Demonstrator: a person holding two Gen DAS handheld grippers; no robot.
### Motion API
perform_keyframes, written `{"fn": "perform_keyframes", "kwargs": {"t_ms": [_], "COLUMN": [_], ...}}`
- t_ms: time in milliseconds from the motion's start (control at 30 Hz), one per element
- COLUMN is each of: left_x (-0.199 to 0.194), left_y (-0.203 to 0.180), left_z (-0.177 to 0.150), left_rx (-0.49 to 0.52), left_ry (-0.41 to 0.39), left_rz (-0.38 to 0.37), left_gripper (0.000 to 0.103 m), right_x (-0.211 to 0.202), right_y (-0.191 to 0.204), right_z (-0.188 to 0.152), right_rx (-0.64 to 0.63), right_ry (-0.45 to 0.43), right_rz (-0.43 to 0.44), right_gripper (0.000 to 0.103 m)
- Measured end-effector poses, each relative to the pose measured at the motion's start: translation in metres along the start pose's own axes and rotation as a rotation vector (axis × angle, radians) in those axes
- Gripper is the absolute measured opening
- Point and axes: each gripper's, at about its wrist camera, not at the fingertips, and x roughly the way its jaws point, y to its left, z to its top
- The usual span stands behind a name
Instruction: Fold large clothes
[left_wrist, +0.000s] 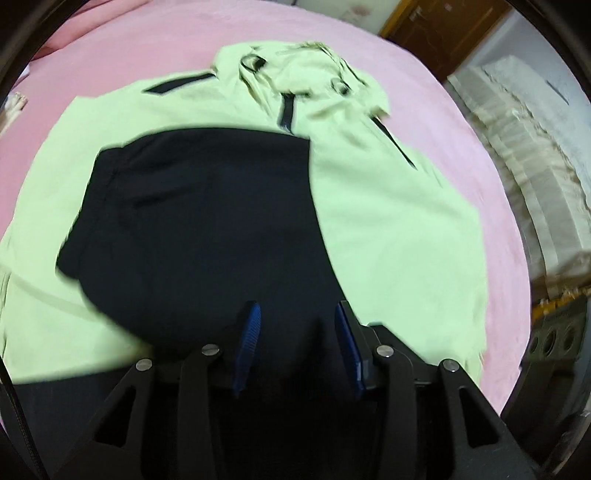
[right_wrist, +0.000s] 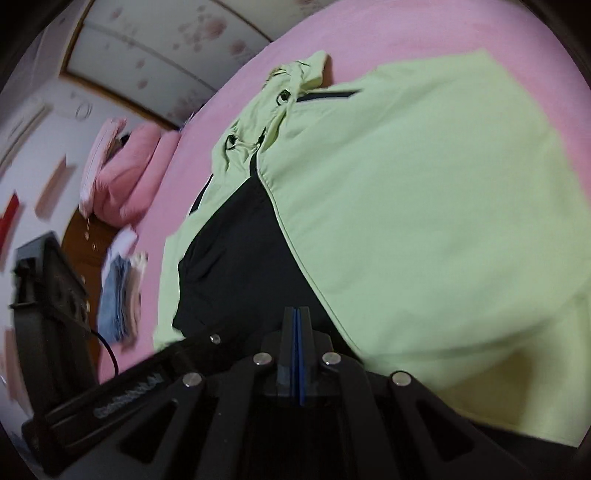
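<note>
Jacket (left_wrist: 388, 206), pale green with black lining (left_wrist: 207, 221) turned up over its middle, lies spread on pink bed (left_wrist: 110, 48), hood toward far end; left gripper (left_wrist: 297, 321) jaws part open over lining, holding nothing, right gripper (right_wrist: 296, 314) jaws closed, empty.

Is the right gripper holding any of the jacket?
No, the right gripper has its fingers pressed together with no cloth of the green jacket between them.
</note>
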Motion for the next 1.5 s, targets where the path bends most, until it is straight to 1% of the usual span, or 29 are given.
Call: {"fn": "perform_keyframes", "kwargs": {"t_ms": [33,67,100,133,167,200,233,300,367,400,433,533,600,633,667,700,767,800,833,867,933,967,1000,1067,1133,1167,1267,1367,1500], "left_x": [0.011,0.022,0.026,0.025,0.023,0.018,0.016,0.015,0.014,0.01,0.005,0.01,0.018,0.024,0.033,0.041,0.054,0.06,0.066,0.069,0.067,0.064,0.058,0.055,0.055,0.057,0.063,0.059,0.043], "left_y": [0.009,0.022,0.037,0.053,0.063,0.078,0.085,0.095,0.089,0.084,0.074,0.046,0.026,0.019,0.013,0.011,0.018,0.031,0.047,0.063,0.096,0.104,0.114,0.124,0.129,0.129,0.113,0.106,0.103], "left_z": [0.008,0.016,0.023,0.026,0.029,0.031,0.033,0.04,0.047,0.049,0.052,0.062,0.067,0.069,0.072,0.075,0.082,0.086,0.091,0.095,0.103,0.106,0.112,0.119,0.118,0.118,0.122,0.124,0.134], "left_rx": [-0.006,-0.008,-0.014,-0.031,-0.042,-0.041,-0.027,-0.037,-0.046,-0.045,-0.049,-0.059,-0.047,-0.039,-0.029,-0.019,0.002,0.008,-0.01,-0.049,-0.162,-0.187,-0.214,-0.235,-0.236,-0.223,-0.141,-0.082,-0.034], "left_ry": [0.014,0.037,0.041,0.029,0.012,-0.012,-0.021,0.014,0.025,0.012,-0.017,-0.025,-0.011,-0.004,0.004,0.015,0.026,0.025,0.028,0.033,0.031,0.021,0.004,-0.013,-0.013,-0.016,-0.021,-0.007,0.02], "left_rz": [0.069,0.142,0.147,0.115,0.113,0.182,0.221,0.183,0.205,0.194,0.124,-0.063,-0.106,-0.113,-0.116,-0.095,-0.001,0.068,0.063,0.009,-0.049,-0.038,-0.007,0.022,0.026,0.036,0.092,0.114,0.134], "left_gripper": [0.038,0.023,0.01,0.001,0.001,0.001,0.001,0.001,0.001,0.002,0.003,0.003,0.003,0.003,0.003,0.003,0.003,0.003,0.001,0.001,0.001,0.001,0.001,0.001,0.001,0.001,0.001,0.001,0.001], "right_x": [0.008,0.014,0.01,0.001,-0.013,-0.031,-0.048,-0.067,-0.08,-0.083,-0.084,-0.066,-0.035,-0.009,0.014,0.033,0.062,0.062,0.054,0.043,0.023,0.014,0.002,-0.014,-0.023,-0.024,-0.028,-0.033,-0.055], "right_y": [-0.001,-0.007,-0.017,-0.031,-0.053,-0.075,-0.09,-0.102,-0.09,-0.08,-0.07,-0.028,-0.007,0.003,0.007,0.008,0.004,-0.004,-0.015,-0.029,-0.058,-0.066,-0.073,-0.09,-0.102,-0.109,-0.112,-0.112,-0.118], "right_z": [0.004,0.011,0.016,0.021,0.027,0.032,0.037,0.045,0.054,0.057,0.06,0.066,0.067,0.066,0.064,0.062,0.064,0.067,0.074,0.082,0.096,0.099,0.102,0.109,0.112,0.114,0.113,0.112,0.119], "right_rx": [-0.02,-0.076,-0.083,-0.052,0.018,0.09,0.108,0.073,0.021,-0.013,-0.038,-0.093,-0.122,-0.133,-0.148,-0.166,-0.226,-0.254,-0.254,-0.224,-0.143,-0.133,-0.149,-0.131,-0.082,-0.066,-0.035,-0.047,0.008], "right_ry": [0.001,-0.002,-0.018,-0.049,-0.093,-0.138,-0.177,-0.2,-0.249,-0.277,-0.303,-0.324,-0.254,-0.185,-0.126,-0.067,0.017,0.009,-0.022,-0.07,-0.103,-0.137,-0.191,-0.23,-0.253,-0.256,-0.264,-0.26,-0.193], "right_rz": [-0.048,-0.149,-0.174,-0.173,-0.15,-0.187,-0.314,-0.4,-0.553,-0.575,-0.548,-0.308,-0.17,-0.092,-0.039,-0.031,-0.086,-0.05,-0.045,-0.096,-0.056,-0.138,-0.263,-0.336,-0.504,-0.553,-0.503,-0.515,-0.491], "right_gripper": [0.0,0.0,0.0,0.0,0.0,0.0,0.0,0.0,0.0,0.0,0.0,0.0,0.0,0.0,0.0,0.0,0.0,0.0,0.0,0.0,0.0,0.0,0.0,0.0,0.0,0.0,0.0,0.0,0.003]}}
